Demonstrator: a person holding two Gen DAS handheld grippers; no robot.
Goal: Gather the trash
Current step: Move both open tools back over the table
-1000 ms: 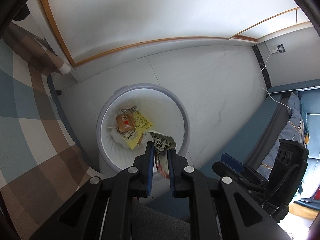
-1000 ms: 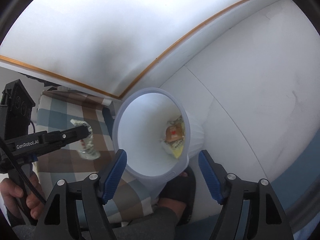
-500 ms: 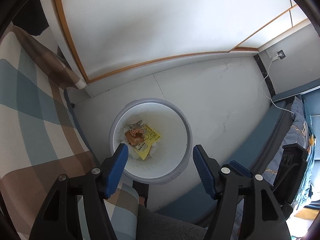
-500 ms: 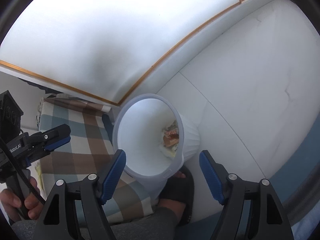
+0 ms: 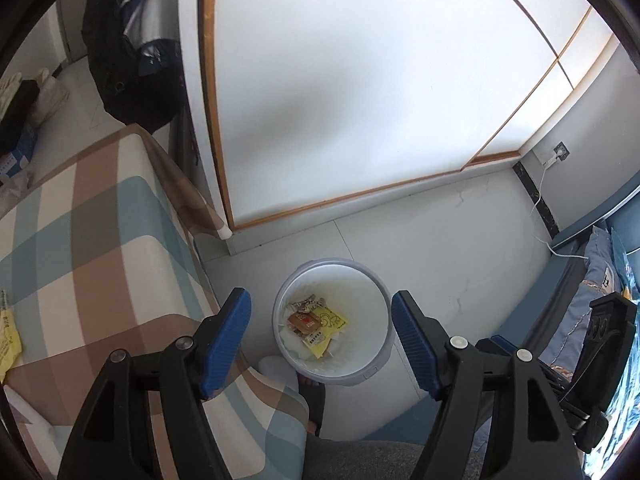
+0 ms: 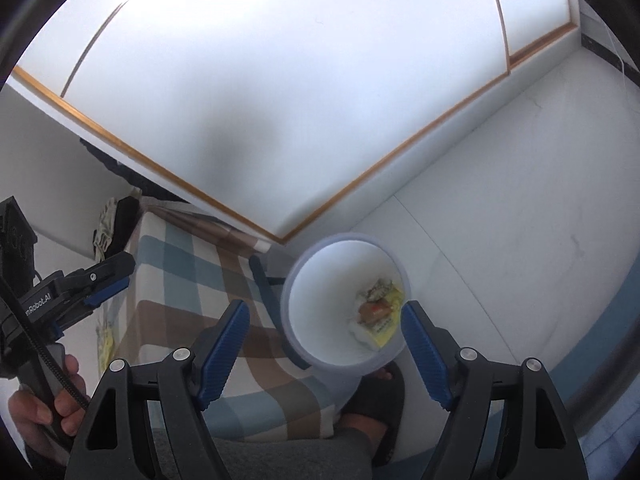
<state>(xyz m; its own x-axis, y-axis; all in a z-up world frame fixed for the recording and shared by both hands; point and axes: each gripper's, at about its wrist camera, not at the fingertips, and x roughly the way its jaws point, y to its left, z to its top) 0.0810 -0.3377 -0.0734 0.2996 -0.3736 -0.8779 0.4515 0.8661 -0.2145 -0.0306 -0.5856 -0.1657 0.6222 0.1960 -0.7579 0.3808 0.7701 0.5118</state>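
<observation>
A white round trash bin [image 5: 376, 364] stands on the floor and holds several wrappers [image 5: 318, 326], yellow and brown. My left gripper [image 5: 322, 340] is open and empty, high above the bin. My right gripper [image 6: 326, 344] is open and empty, with the bin [image 6: 316, 344] between its fingers and the wrappers [image 6: 378, 314] at its bottom. The left gripper also shows at the left of the right wrist view [image 6: 100, 280], open. A yellow wrapper [image 5: 8, 340] lies on the checked bed cover at the far left; it also shows in the right wrist view [image 6: 105, 336].
A bed with a checked brown, blue and white cover [image 5: 92, 248] is left of the bin. White sliding panels with wood trim [image 5: 360, 80] stand behind. A blue sofa with a cushion [image 5: 592, 296] is at the right. My slippered foot [image 6: 376, 404] rests beside the bin.
My left gripper opened and let the green wrapper fall into the bin, then rose and pulled back. The right gripper stayed open and lifted a little.
</observation>
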